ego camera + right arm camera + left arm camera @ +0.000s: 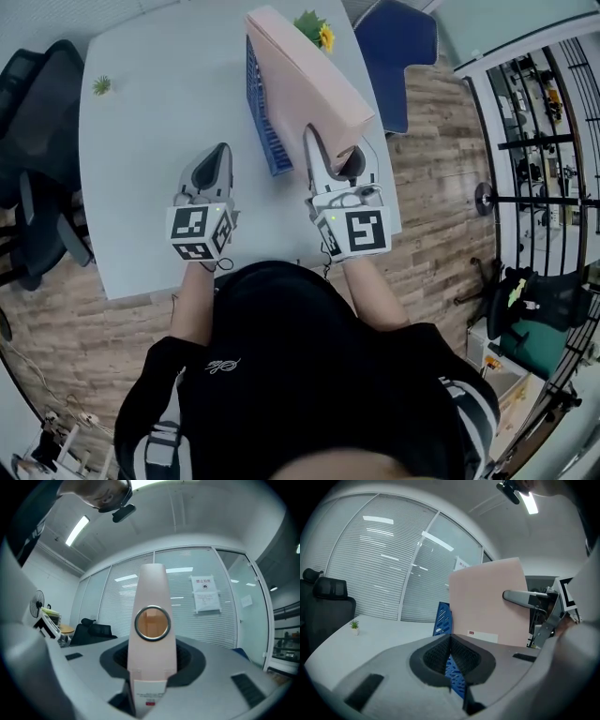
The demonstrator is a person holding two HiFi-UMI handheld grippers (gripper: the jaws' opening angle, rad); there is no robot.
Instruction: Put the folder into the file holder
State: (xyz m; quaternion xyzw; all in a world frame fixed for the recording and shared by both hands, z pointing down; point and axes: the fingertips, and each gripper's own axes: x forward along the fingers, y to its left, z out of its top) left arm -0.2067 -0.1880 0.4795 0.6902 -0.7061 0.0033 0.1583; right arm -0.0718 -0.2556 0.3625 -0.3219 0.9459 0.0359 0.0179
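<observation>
Pale tabletop (150, 169) over wood flooring carries the blue file holder (264, 127). The right gripper (336, 159) has its fingers clenched on the pink folder (305, 80), which tilts at the holder's 1 o'clock and is seemingly not yet slotted in. The left gripper (222, 150) is closed and empty.

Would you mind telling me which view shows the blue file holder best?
The head view: the file holder shows its long slotted side, by the folder. The left gripper view catches only a part behind the left tool; the right gripper view shows none.
</observation>
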